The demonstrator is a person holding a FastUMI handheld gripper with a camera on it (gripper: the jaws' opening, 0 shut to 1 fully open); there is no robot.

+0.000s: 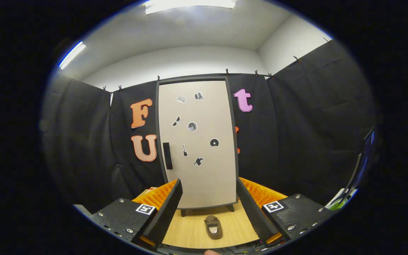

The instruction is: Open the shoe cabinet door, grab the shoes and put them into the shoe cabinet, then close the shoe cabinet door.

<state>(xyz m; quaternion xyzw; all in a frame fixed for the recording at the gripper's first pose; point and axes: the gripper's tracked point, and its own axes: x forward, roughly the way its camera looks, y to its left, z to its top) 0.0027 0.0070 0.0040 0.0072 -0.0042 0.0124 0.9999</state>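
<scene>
gripper [209, 209]: fingers spread wide, nothing between them. We hang well back from everything, aimed straight at the cabinet.
cabinet [198, 141]: dead ahead at 12 o'clock, standing on short feet on the wooden floor [190, 230]. Door shut, flush with the frame as far as we see.
handle [167, 156]: dark vertical bar on the door's left edge, about 10 o'clock from the finger gap. From that we judge the hinge is on the right and the door swings toward us.
shoe [213, 226]: one brown shoe on the floor, just ahead of the fingers at 12 o'clock, a little in front of the cabinet's feet, lying lengthwise toward the door. We see no second shoe from here.
step: door not yet opened, so we judge the task is at its start.
risk 1: the handle looks slim and flat to the door. If we come in off-angle, the fingers may slide off or push the door instead of hooking it.
risk 2: the shoe lies in the likely door swing. The door's lower edge may clip it and shove it aside, or stall on it.
risk 3: the cabinet looks light on small feet. A hard pull could drag or tip it toward us.
risk 4: the shoe looks soft and low. A shallow pinch may fold its collar and drop it.
</scene>
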